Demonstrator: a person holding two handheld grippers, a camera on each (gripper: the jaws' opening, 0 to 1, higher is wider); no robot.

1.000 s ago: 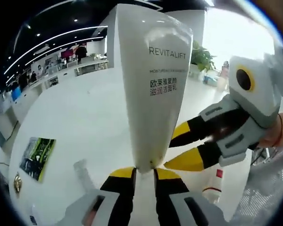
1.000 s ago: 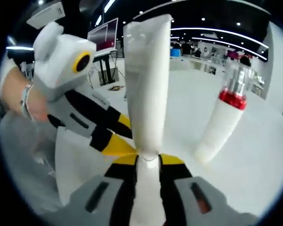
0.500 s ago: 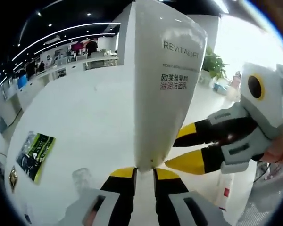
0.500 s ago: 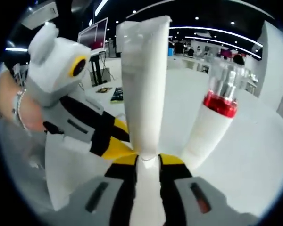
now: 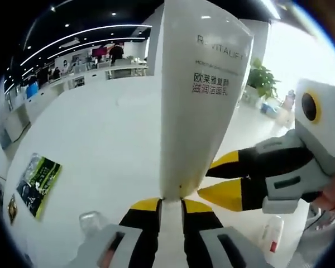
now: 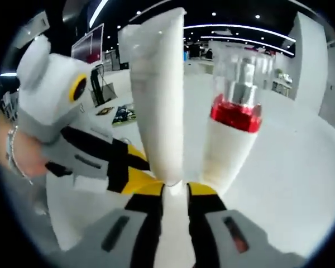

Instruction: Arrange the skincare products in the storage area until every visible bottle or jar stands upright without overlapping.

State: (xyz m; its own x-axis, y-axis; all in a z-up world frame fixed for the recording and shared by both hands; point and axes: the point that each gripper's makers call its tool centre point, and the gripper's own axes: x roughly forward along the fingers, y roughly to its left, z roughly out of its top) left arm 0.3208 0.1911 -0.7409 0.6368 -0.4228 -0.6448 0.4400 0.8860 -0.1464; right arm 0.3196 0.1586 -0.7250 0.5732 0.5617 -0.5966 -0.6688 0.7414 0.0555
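Both jaws clamped on white squeeze tube [image 5: 198,100] at frame centre: left gripper [image 5: 171,204], right gripper [image 6: 175,188]. Right gripper view adds red-collared white pump bottle [image 6: 230,134].

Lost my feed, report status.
Left gripper and right gripper both shut on tall white Revitalift tube. White pump bottle with red collar stands close beside.

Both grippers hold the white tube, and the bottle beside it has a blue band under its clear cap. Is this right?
Only the colour is wrong: the band on the bottle is red, as the right gripper view shows. Both grippers, left and right, do hold the white tube.
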